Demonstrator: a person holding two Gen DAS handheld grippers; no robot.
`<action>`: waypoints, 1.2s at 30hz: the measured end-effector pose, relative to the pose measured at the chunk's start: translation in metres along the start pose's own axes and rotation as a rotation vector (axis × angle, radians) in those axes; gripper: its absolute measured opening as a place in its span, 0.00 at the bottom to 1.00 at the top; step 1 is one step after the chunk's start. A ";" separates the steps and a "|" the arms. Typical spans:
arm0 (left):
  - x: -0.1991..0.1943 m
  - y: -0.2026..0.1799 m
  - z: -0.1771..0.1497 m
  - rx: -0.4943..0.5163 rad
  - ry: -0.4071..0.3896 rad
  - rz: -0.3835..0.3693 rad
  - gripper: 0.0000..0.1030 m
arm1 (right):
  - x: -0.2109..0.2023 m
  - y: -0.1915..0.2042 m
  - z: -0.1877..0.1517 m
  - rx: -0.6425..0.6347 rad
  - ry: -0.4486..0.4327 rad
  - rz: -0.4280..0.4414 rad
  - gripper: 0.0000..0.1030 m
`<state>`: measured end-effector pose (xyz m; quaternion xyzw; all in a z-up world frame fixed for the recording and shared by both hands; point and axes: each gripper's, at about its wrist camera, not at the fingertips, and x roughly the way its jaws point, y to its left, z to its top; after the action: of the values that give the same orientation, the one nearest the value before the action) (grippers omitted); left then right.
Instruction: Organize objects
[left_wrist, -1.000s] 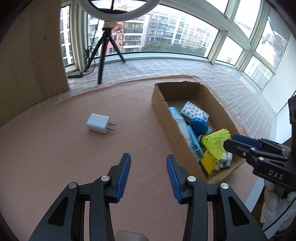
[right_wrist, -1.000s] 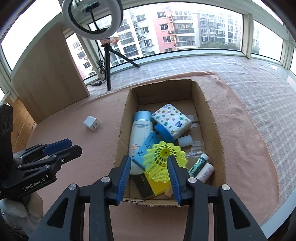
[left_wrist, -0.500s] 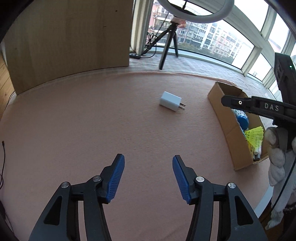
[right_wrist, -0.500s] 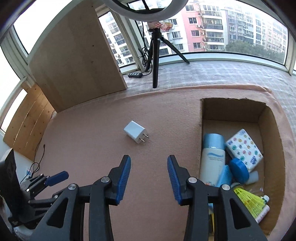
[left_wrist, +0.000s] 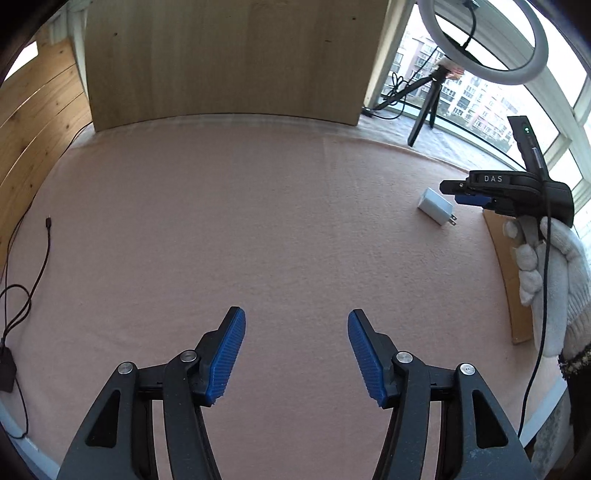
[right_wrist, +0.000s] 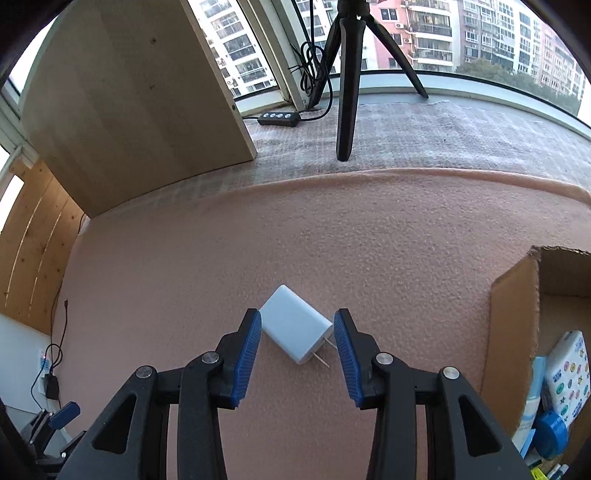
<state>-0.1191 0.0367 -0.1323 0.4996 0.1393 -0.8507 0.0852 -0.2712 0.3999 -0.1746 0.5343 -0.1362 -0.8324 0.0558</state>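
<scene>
The right gripper (right_wrist: 297, 354) is low over the pink cloth (right_wrist: 369, 240), and its jaws stand apart on both sides of the white charger (right_wrist: 293, 328). The charger lies flat on the cloth between the blue pads (right_wrist: 245, 354), with its two metal prongs turned toward the right pad; I cannot tell if the pads touch it. To the right stands the cardboard box (right_wrist: 513, 332), with a dotted white pack (right_wrist: 565, 373), a blue cap (right_wrist: 552, 434) and other small things in it. The left gripper (left_wrist: 295, 354) is over a bare part of the cloth, well left of the charger (left_wrist: 436, 206); its jaws have just been opening and stand wide apart, with nothing between them. Far behind, a black tripod (right_wrist: 347, 74) stands on the grey mat (right_wrist: 461, 136), beside a wood panel (right_wrist: 129, 103).
</scene>
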 end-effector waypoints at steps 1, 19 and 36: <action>0.000 0.004 0.000 -0.006 0.000 0.001 0.60 | 0.003 -0.001 0.001 0.003 0.005 0.001 0.36; 0.002 0.006 0.004 0.003 0.014 -0.033 0.60 | 0.040 0.013 0.005 0.019 0.119 0.078 0.35; 0.018 -0.035 -0.014 0.097 0.062 -0.156 0.60 | 0.014 0.043 -0.099 0.120 0.149 0.182 0.35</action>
<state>-0.1265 0.0739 -0.1491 0.5170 0.1388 -0.8446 -0.0102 -0.1901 0.3383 -0.2137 0.5824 -0.2292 -0.7723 0.1091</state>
